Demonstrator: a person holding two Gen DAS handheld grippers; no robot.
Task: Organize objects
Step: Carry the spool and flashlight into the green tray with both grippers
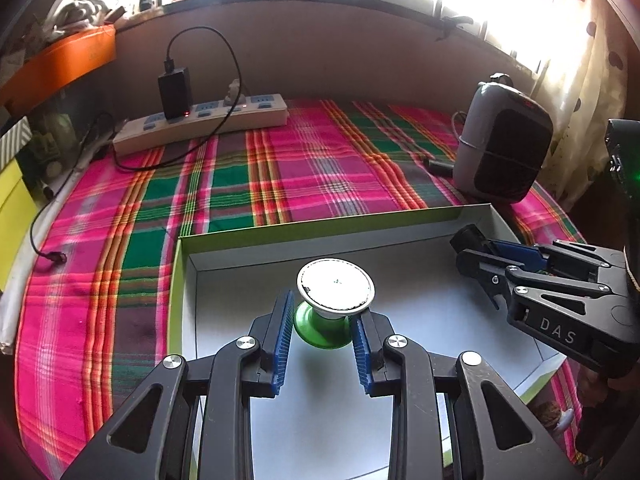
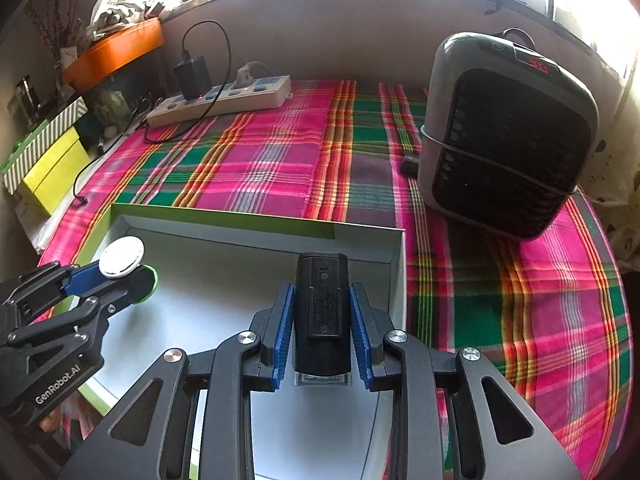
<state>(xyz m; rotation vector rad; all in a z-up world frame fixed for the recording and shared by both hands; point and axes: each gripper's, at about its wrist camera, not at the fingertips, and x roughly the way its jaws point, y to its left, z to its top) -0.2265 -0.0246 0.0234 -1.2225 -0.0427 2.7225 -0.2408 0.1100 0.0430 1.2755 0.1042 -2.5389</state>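
Observation:
A shallow white box with a green rim [image 1: 320, 227] [image 2: 240, 218] lies on the plaid cloth. Over the box's left part, my left gripper [image 1: 322, 314] [image 2: 138, 278] is shut on a small object with a green base [image 1: 316, 330] and a round white disc top [image 1: 336, 290] [image 2: 121, 257]. Over the box's right part, near its right wall, my right gripper [image 2: 321, 294] [image 1: 466, 250] is shut on a black rectangular device [image 2: 321, 312], which stands lengthwise between the blue pads. Both grippers point down into the box, side by side and apart.
A grey and black fan heater [image 2: 508, 136] [image 1: 502, 144] stands on the cloth right of the box. A power strip with a black adapter [image 1: 200, 122] [image 2: 220, 100] lies by the back wall. An orange tray [image 2: 116, 50] and a yellow box [image 2: 52, 172] sit at the left. A loose cable end [image 1: 56, 257] rests on the cloth.

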